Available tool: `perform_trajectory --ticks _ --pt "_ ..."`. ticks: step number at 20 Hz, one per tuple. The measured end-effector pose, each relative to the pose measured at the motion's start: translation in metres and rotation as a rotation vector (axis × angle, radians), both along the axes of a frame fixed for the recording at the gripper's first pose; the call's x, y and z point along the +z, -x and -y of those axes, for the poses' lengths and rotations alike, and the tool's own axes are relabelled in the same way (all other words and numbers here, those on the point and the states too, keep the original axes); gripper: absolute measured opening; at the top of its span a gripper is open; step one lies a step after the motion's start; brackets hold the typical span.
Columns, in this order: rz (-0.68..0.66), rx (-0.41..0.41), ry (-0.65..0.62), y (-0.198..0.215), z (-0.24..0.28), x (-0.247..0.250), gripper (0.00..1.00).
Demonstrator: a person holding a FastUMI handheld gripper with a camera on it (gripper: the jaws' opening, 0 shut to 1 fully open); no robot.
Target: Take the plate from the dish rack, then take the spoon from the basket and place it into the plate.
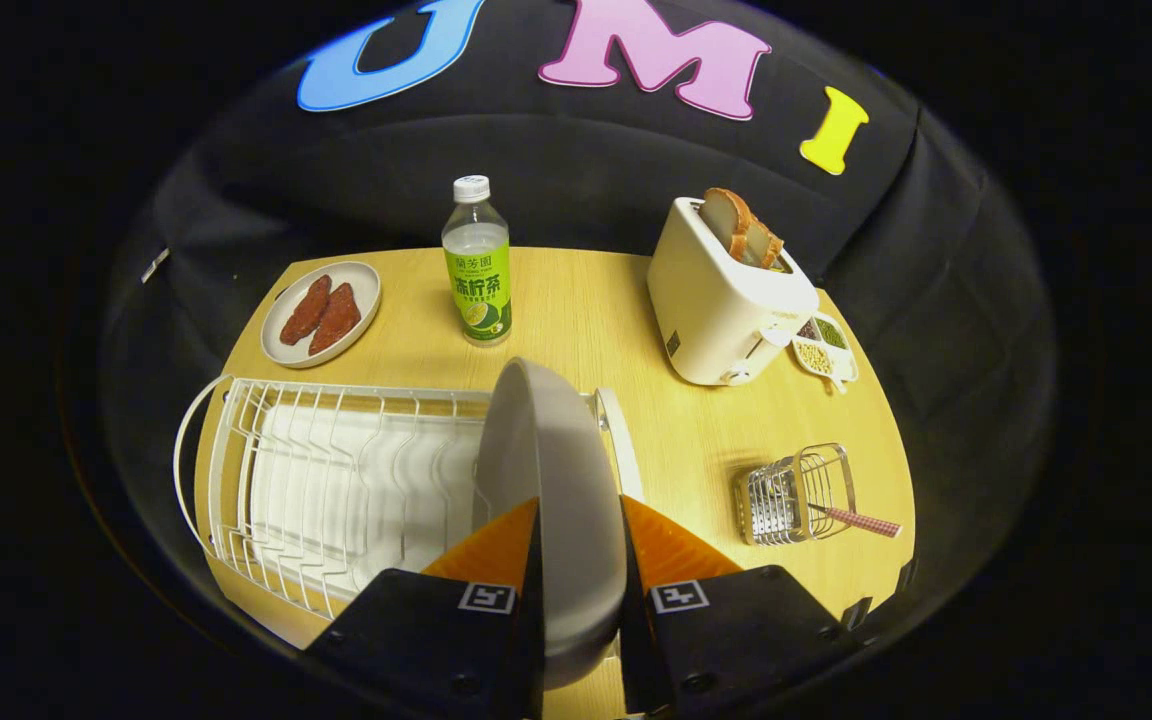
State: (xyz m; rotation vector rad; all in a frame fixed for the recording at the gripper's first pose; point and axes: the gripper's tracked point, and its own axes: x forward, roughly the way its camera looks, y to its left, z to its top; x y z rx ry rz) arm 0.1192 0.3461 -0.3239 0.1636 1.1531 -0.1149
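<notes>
Wooden surface [576, 320] crowded; plate [546, 470] clamped edge-on between jaws above dish rack [336, 480]; should be lifted clear of wires, laid flat beside basket [794, 495]

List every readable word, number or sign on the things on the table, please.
Bottle label: print too blurred to quote with certainty.
Toaster: small mark, too small to read.
Fingers, closed on the plate: square coded tags, no words.
</notes>
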Motion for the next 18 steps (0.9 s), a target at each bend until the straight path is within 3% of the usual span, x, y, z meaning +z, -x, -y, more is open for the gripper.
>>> perform_trajectory --ticks 5,8,12,18 --pt "0.116 0.118 0.209 -0.026 0.011 0.041 0.32" --pt "0.201 0.105 0.234 -0.044 0.022 0.068 0.32" --pt "0.323 0.047 0.143 -0.05 0.044 0.105 0.32" --pt "0.429 -0.051 -0.142 -0.011 0.087 0.151 0.32"
